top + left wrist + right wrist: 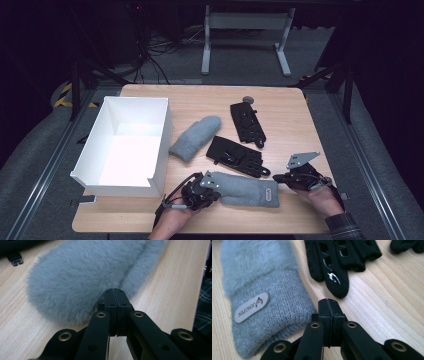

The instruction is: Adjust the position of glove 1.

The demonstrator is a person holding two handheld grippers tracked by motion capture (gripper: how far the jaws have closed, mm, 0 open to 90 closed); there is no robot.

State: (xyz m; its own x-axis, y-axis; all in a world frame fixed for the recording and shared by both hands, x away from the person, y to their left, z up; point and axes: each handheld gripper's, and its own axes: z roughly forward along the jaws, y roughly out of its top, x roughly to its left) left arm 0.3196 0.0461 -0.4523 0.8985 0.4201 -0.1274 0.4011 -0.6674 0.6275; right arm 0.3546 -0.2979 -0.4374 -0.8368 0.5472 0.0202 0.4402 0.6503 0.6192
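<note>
I have the near grey mitten (245, 189) lying across the near edge of the desk (280, 107), my left gripper (200, 192) at its fluffy tip, jaws pressed together and seemingly nipping the fur. My right gripper (300, 176) sits just off the knitted cuff, jaws pressed together on nothing. I'd part the right jaws and pinch the cuff before lifting. Pale wood desk, dark room beyond.

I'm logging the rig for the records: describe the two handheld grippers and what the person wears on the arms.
Both the left gripper and the right gripper are black, with two flat jaws on linked bars fixed by brass-ringed rivets. Each carries a grey three-cornered plate on top. The right forearm wears a dark plaid sleeve.
</note>
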